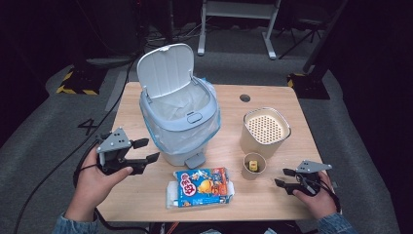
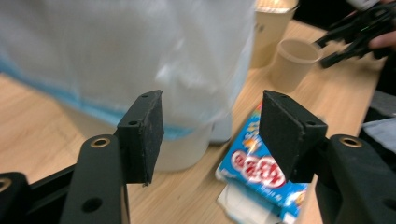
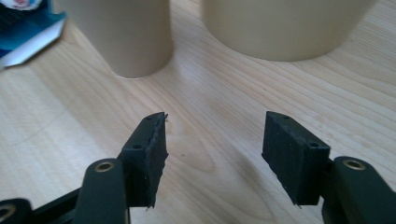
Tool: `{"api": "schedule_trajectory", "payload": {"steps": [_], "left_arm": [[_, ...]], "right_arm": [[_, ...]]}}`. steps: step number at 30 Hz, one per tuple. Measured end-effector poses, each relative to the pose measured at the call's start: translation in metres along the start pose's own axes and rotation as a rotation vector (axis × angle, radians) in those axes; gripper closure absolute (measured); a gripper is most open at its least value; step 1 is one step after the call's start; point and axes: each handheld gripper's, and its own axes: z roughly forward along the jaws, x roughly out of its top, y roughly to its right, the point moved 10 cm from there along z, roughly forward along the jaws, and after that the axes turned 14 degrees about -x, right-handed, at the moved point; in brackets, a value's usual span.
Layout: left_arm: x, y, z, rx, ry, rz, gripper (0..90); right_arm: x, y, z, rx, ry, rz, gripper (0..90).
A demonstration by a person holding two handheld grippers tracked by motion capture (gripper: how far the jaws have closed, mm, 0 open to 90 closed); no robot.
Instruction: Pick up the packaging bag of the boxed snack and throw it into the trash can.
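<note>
A light blue pedal bin (image 1: 178, 117) with its lid up and a plastic liner stands on the wooden table (image 1: 141, 200). My left gripper (image 1: 152, 149) hovers just left of the bin's base, open, with nothing between its jaws. Along those jaws (image 2: 212, 135) I see the lined bin (image 2: 140, 56) close ahead and a blue snack box (image 2: 261, 172) lying flat. The box (image 1: 202, 187) rests near the front edge. My right gripper (image 1: 280, 177) is low at the front right, open and empty, pointing at a small paper cup (image 1: 253, 165). Past its jaws (image 3: 212, 154) stands that cup (image 3: 126, 32).
A larger beige container (image 1: 265, 131) with a perforated top stands behind the small cup, which holds something yellow. It also rises ahead of the right gripper (image 3: 280, 23). A dark round hole (image 1: 245, 98) marks the table's back. Grey floor and desk legs lie beyond.
</note>
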Motion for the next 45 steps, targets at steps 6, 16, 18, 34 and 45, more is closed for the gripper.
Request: {"api": "schedule_trajectory", "payload": {"steps": [6, 16, 18, 34, 45], "left_arm": [[-0.037, -0.017, 0.008, 0.026, -0.005, -0.070, 38.4], [-0.090, -0.046, 0.021, 0.073, -0.062, -0.238, 40.0], [-0.099, -0.052, 0.026, 0.091, -0.077, -0.254, 41.1], [-0.145, -0.065, 0.054, 0.156, -0.226, -0.258, 39.2], [-0.149, -0.067, 0.063, 0.157, -0.232, -0.203, 29.6]], "right_arm": [[0.007, -0.018, -0.008, 0.064, 0.011, -0.020, 41.9], [0.016, -0.048, -0.023, 0.144, 0.056, -0.088, 42.2], [0.019, -0.054, -0.024, 0.159, 0.064, -0.098, 42.1], [0.059, -0.111, -0.026, 0.292, 0.125, -0.190, 40.8], [0.073, -0.126, -0.017, 0.290, 0.125, -0.206, 35.8]]}}
